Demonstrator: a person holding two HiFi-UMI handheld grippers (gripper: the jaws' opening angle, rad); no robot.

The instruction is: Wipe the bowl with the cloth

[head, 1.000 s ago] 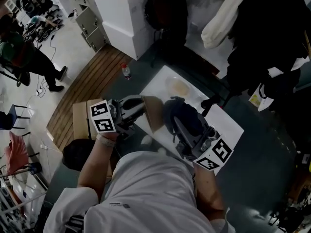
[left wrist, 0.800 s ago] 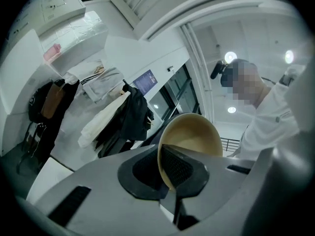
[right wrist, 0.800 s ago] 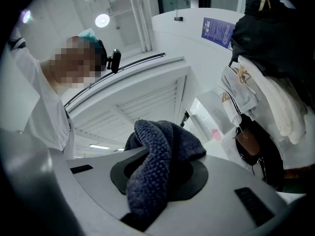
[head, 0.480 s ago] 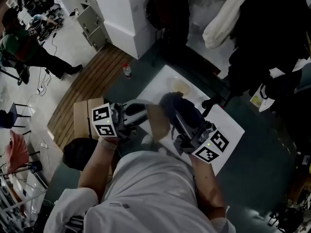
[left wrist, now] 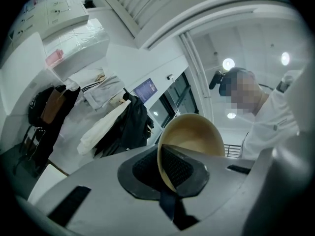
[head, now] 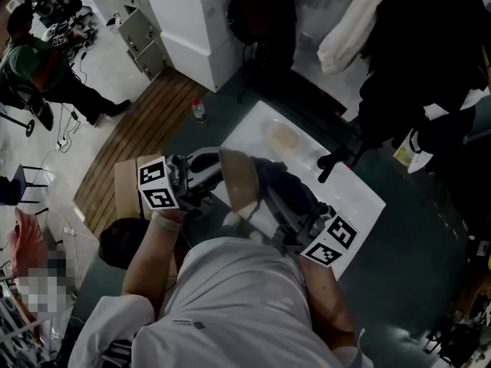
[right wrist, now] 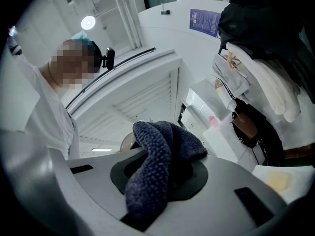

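Observation:
A tan bowl (head: pixel 236 178) is held up on its side above the white table (head: pixel 349 181), with my left gripper (head: pixel 216 170) shut on its rim. In the left gripper view the bowl (left wrist: pixel 197 139) rises from between the shut jaws of that gripper (left wrist: pixel 170 175). A dark blue cloth (head: pixel 282 185) lies against the bowl's right side, bunched in my shut right gripper (head: pixel 288 209). Seen from the right gripper, the cloth (right wrist: pixel 157 154) spills over that gripper (right wrist: pixel 160 177), and a sliver of the bowl (right wrist: pixel 126 142) peeks out behind it.
A pale yellowish patch (head: pixel 282 136) and a black object (head: pixel 334 159) are on the table. A bottle (head: pixel 199 112) stands on the floor and a cardboard box (head: pixel 126 192) sits at the left. White cabinets (head: pixel 196 21) and hanging coats (head: pixel 430 44) are beyond. A person (head: pixel 38 64) stands far left.
The bowl dipped toward me and came back up to the left. The right gripper and cloth shifted up, then back down along the bowl's side.

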